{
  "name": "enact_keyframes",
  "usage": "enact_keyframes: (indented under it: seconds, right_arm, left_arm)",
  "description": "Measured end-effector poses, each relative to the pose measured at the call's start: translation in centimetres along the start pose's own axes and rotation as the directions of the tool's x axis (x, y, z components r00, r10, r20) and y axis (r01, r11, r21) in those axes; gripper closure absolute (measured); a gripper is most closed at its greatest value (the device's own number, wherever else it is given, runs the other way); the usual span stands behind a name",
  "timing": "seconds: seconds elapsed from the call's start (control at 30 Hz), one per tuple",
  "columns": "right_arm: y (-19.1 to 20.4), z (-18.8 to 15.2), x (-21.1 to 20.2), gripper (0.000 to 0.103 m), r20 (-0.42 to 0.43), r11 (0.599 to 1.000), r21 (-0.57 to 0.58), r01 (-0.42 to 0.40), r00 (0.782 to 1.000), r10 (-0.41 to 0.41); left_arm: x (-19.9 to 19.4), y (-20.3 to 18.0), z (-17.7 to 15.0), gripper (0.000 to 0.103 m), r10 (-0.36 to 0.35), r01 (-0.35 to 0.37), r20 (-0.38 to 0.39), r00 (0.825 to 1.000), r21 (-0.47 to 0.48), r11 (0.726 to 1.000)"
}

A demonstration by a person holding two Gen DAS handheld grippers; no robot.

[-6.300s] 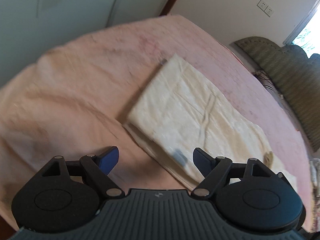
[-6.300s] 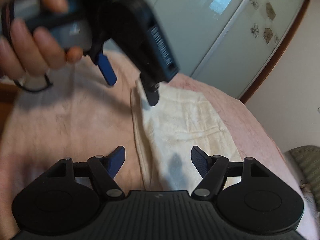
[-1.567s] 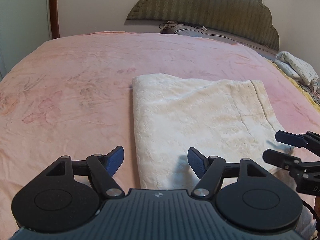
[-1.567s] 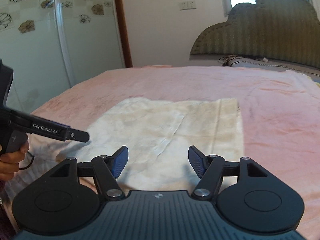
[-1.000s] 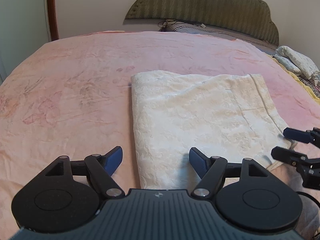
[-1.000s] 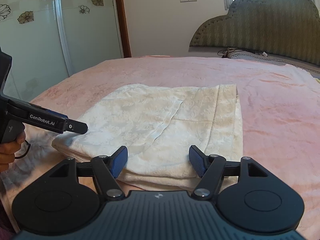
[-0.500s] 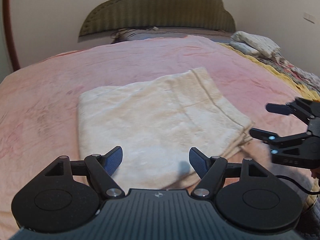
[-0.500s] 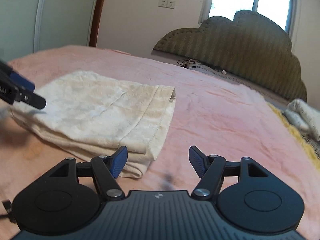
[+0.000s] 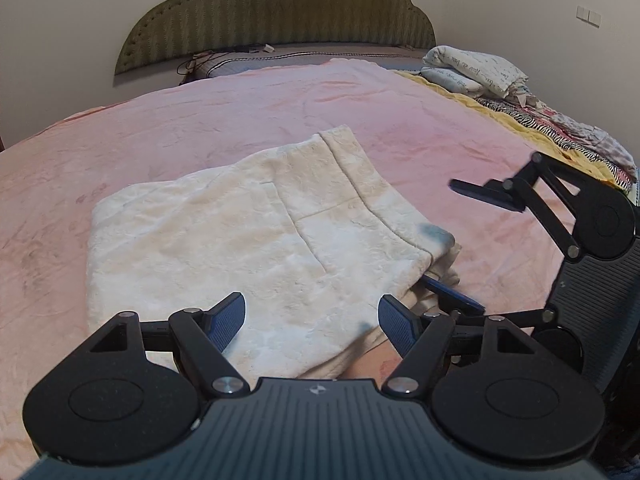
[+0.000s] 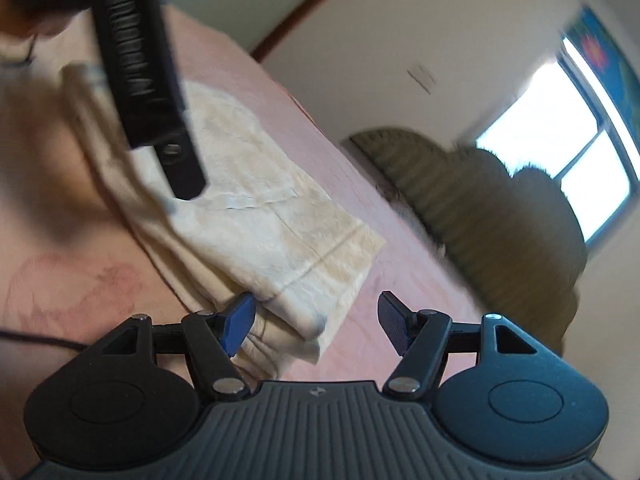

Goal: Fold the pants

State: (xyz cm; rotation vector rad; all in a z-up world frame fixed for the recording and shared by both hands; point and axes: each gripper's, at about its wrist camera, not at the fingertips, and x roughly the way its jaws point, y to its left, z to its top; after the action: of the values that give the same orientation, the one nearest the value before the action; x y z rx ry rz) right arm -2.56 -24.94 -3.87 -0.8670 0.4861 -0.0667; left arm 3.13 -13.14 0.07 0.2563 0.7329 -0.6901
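Now folded pants point(image 9: 256, 232) on bed point(image 9: 240, 112) — right gripper point(image 10: 316, 320) gaping at corner.

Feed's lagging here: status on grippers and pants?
Left gripper open over pants. Right gripper open at their corner, one finger under the edge. Pants folded on bed. Nothing in the way.

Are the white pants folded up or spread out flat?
Folded. The pants lie as a compact rectangle on the pink blanket, with stacked layers showing at the near corner.
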Motion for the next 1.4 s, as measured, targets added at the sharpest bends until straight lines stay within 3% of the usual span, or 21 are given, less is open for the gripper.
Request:
enact_keyframes:
  seconds: [0.07,0.13,0.3,0.43,0.5,0.57,0.67,0.83,1.0,1.13,1.2,1.3,1.37,1.4]
  right_arm:
    - [0.2,0.5,0.8,0.040,-0.002,0.999,-0.052,-0.010,1.000,0.010]
    - [0.0,0.8,1.7,0.085,-0.017,0.996,-0.052,-0.079,0.997,0.078]
    - [-0.6,0.7,1.7,0.092,-0.026,0.995,-0.018,-0.098,0.995,0.098]
    - [-1.8,0.7,1.6,0.092,-0.055,0.993,0.057,-0.107,0.992,0.110]
    - [-1.2,0.3,2.9,0.092,-0.105,0.986,0.062,-0.156,0.981,0.162]
    - [-0.6,0.1,2.9,0.091,-0.081,0.992,0.031,-0.123,0.989,0.125]
    - [-1.2,0.1,2.4,0.088,-0.088,0.990,0.026,-0.136,0.987,0.138]
    - [-4.7,-0.1,1.4,0.082,-0.097,0.972,0.177,-0.152,0.981,0.171]
    - [-7.2,0.2,1.3,0.082,0.057,0.868,0.453,-0.204,0.978,0.200]
    - [-6.0,1.0,3.3,0.082,0.019,0.863,0.456,-0.218,0.972,0.235]
    - [-5.0,0.4,4.3,0.082,-0.048,0.864,0.449,-0.228,0.959,0.278]
    - [-5.1,-0.1,3.4,0.081,-0.031,0.829,0.514,-0.222,0.960,0.277]
    - [-6.0,-0.1,2.8,0.074,0.023,0.777,0.588,-0.226,0.964,0.263]
    - [-6.3,-0.1,2.9,0.060,0.045,0.750,0.613,-0.249,0.959,0.281]
  left_arm:
    - [0.2,-0.1,0.0,0.027,0.001,-0.001,-0.005,1.000,0.000,1.000]
    - [0.2,0.1,-0.1,0.027,0.007,-0.007,-0.006,1.000,-0.005,1.000]
    - [-0.1,1.4,0.1,0.027,0.009,-0.009,-0.002,1.000,-0.062,0.998]
    - [0.0,2.3,0.0,0.022,0.003,-0.003,0.005,1.000,-0.091,0.996]
    - [0.3,2.6,-0.2,0.022,0.022,-0.023,-0.012,1.000,-0.094,0.995]
    - [0.4,3.0,-0.4,0.022,0.020,-0.022,-0.020,1.000,-0.105,0.994]
    - [0.2,3.4,-0.5,0.022,0.019,-0.021,-0.018,1.000,-0.120,0.993]
    - [0.1,3.2,-0.5,0.022,0.022,-0.024,-0.015,1.000,-0.128,0.991]
    - [0.1,3.0,-0.6,0.022,0.025,-0.028,-0.024,0.999,-0.131,0.991]
    - [0.0,2.7,-0.7,0.022,0.025,-0.028,-0.027,0.999,-0.117,0.993]
    - [0.1,2.5,-0.8,0.022,0.019,-0.022,-0.034,0.999,-0.105,0.994]
    - [0.2,2.2,-0.9,0.022,0.010,-0.013,-0.030,1.000,-0.078,0.997]
    - [0.3,1.9,-0.9,0.022,0.010,-0.013,-0.034,0.999,-0.066,0.998]
    - [0.2,1.9,-0.9,0.022,0.008,-0.009,-0.032,0.999,-0.059,0.998]
